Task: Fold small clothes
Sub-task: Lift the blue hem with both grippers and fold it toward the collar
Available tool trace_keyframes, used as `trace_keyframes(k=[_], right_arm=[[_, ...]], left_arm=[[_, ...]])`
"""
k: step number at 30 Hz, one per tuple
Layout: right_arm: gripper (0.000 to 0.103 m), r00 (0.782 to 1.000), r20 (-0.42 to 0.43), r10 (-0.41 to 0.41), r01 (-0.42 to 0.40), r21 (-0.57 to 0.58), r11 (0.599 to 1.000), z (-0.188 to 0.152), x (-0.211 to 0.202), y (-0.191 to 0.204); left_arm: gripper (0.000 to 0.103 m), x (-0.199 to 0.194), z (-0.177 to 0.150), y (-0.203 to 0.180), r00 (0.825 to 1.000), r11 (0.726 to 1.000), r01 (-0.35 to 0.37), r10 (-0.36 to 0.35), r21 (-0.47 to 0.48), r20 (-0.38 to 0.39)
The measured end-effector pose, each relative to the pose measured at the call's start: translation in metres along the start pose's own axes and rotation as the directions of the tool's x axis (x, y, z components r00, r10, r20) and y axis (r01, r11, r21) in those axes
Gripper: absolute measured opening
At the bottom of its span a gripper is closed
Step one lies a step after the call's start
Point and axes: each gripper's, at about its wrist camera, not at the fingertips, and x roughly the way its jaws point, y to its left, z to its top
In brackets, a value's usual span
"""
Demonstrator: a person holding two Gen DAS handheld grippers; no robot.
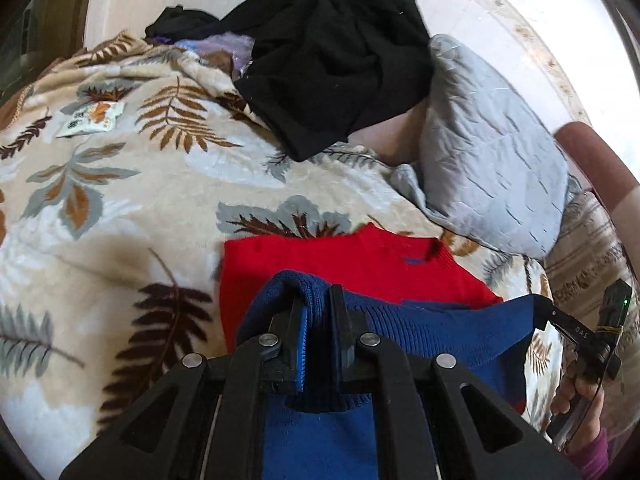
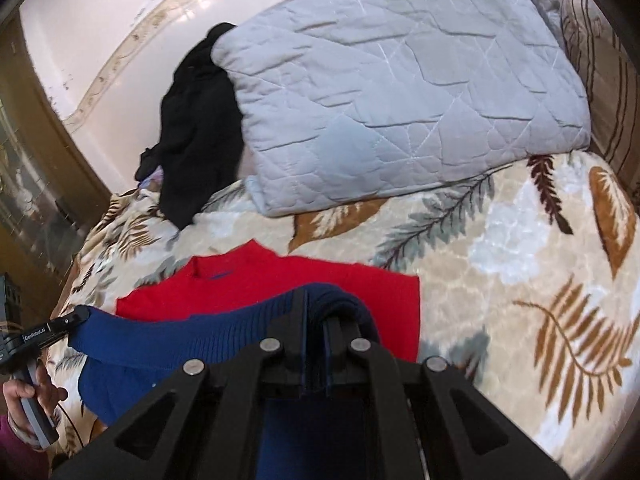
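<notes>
A small knit sweater, red [image 1: 352,260] above and blue below, lies on the leaf-patterned blanket [image 1: 120,208]. Its blue ribbed hem [image 1: 440,328] is lifted and stretched between both grippers over the red part. My left gripper [image 1: 318,304] is shut on the hem's left corner. My right gripper [image 2: 316,308] is shut on the hem's right corner [image 2: 340,300]. In the right wrist view the red part [image 2: 280,280] shows beyond the raised blue hem [image 2: 160,340], and the left gripper's tip [image 2: 76,318] pinches the far corner. In the left wrist view the right gripper's tip [image 1: 546,308] does the same.
A heap of black clothes [image 1: 336,56] lies at the far side of the bed beside a grey quilted pillow [image 2: 400,92]. A small printed packet [image 1: 92,116] rests on the blanket at the left. A striped cushion [image 2: 604,80] is at the far right. A pale wall stands behind.
</notes>
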Motion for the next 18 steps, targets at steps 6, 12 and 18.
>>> trace_keyframes(k=[6, 12, 18], right_arm=[[0.006, 0.999, -0.034, -0.012, 0.013, 0.044, 0.999, 0.012, 0.043, -0.011], [0.043, 0.997, -0.080, -0.017, 0.024, 0.087, 0.996, 0.012, 0.066, -0.019], [0.062, 0.999, 0.034, 0.002, -0.005, 0.100, 0.995, 0.017, 0.027, -0.018]], left_arm=[[0.000, 0.037, 0.010, 0.014, 0.998, 0.997, -0.020, 0.016, -0.071, -0.060], [0.008, 0.046, 0.011, 0.024, 0.994, 0.991, 0.017, -0.030, -0.130, -0.102], [0.026, 0.021, 0.022, 0.029, 0.998, 0.987, 0.043, -0.049, -0.156, -0.030]])
